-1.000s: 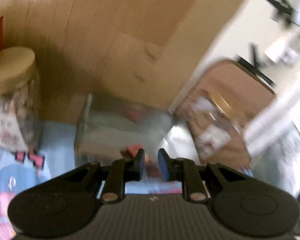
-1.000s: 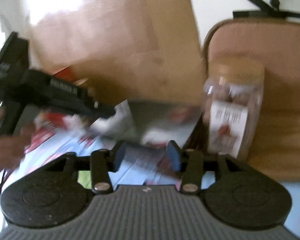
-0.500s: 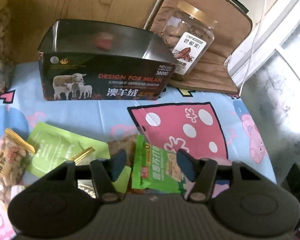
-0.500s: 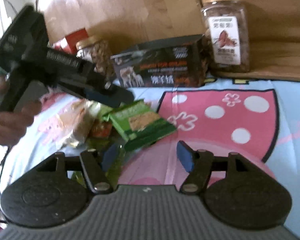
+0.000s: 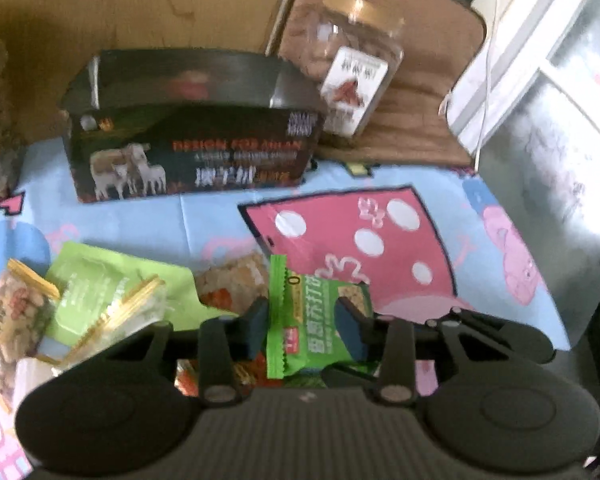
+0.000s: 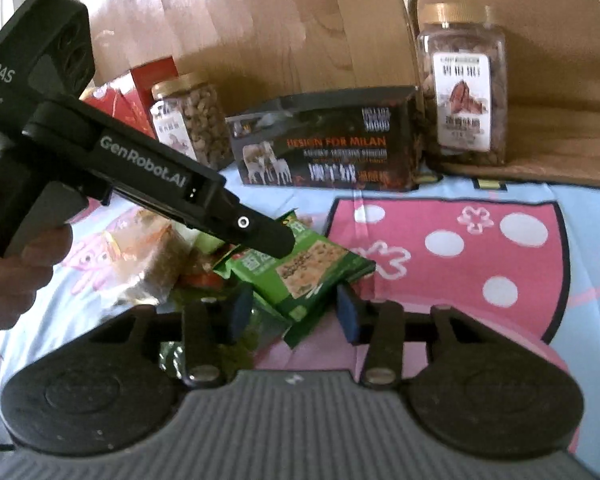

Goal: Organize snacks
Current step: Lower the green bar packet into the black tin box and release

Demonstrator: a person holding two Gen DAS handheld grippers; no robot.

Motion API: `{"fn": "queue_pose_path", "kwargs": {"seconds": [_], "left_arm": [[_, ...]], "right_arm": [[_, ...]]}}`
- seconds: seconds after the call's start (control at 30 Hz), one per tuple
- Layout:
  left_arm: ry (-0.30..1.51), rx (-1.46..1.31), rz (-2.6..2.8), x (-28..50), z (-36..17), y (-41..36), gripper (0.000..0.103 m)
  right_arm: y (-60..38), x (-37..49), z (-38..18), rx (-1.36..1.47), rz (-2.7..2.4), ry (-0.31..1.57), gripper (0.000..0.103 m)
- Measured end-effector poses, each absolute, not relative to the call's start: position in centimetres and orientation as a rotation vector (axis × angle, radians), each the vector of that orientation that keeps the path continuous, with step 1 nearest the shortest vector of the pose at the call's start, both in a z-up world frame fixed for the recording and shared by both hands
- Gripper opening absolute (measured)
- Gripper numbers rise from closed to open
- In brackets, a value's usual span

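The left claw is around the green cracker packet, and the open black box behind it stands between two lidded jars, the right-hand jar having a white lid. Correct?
Not quite: the right-hand jar has a gold lid, clear in the right wrist view. The rest holds: left claw around the green cracker packet, black box between both jars, the other on its left.

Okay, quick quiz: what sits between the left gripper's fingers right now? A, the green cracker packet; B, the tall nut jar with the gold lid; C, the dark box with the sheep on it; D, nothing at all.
A: in the left wrist view the green cracker packet lies between the left gripper's blue pads, while the nut jar and the sheep box stand far back.
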State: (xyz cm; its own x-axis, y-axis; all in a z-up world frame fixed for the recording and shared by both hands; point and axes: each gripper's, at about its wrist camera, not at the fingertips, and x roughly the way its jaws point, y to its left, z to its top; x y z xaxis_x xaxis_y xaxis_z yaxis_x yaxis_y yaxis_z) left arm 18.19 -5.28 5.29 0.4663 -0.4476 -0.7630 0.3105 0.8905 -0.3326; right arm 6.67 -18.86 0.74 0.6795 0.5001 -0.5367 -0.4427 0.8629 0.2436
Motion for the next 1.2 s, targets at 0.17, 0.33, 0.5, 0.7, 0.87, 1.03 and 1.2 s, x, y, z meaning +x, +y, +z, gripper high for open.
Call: {"fn": "queue_pose_path", "kwargs": {"seconds": [0.17, 0.33, 0.5, 0.7, 0.87, 1.03, 1.2], "left_arm": [[0.864, -0.22, -0.455, 19.2, 9.5, -3.2, 0.037], [0.744, -0.289, -0.368, 23.4, 12.0, -1.3, 0.037], [0.738, -0.332, -0.285, 28.5, 10.6, -1.0, 0.038], [0.757, -0.272, -0.228, 29.4, 8.4, -0.6, 0.043], [0.813, -0.214, -0.143, 29.7, 6.9, 1.1, 0.045], [0.833, -0.197, -0.099, 29.3, 7.1, 1.8, 0.043], [0.863, -0.192, -0.084, 28.0, 7.3, 1.3, 0.044]], "right_arm": [[-18.2, 7.7, 4.9, 0.066, 0.534, 0.492, 0.047], [-16.1, 12.8, 8.0, 0.037, 0.51, 0.364, 0.044], [-13.6, 19.1, 7.2, 0.015, 0.435, 0.343, 0.044], [-13.3, 21.8, 5.4, 0.066, 0.434, 0.435, 0.048], [-12.6, 23.2, 5.6, 0.065, 0.438, 0.545, 0.048], [-12.3, 24.8, 5.9, 0.092, 0.428, 0.671, 0.052], [-13.0, 24.0, 5.8, 0.051, 0.464, 0.653, 0.052]]}}
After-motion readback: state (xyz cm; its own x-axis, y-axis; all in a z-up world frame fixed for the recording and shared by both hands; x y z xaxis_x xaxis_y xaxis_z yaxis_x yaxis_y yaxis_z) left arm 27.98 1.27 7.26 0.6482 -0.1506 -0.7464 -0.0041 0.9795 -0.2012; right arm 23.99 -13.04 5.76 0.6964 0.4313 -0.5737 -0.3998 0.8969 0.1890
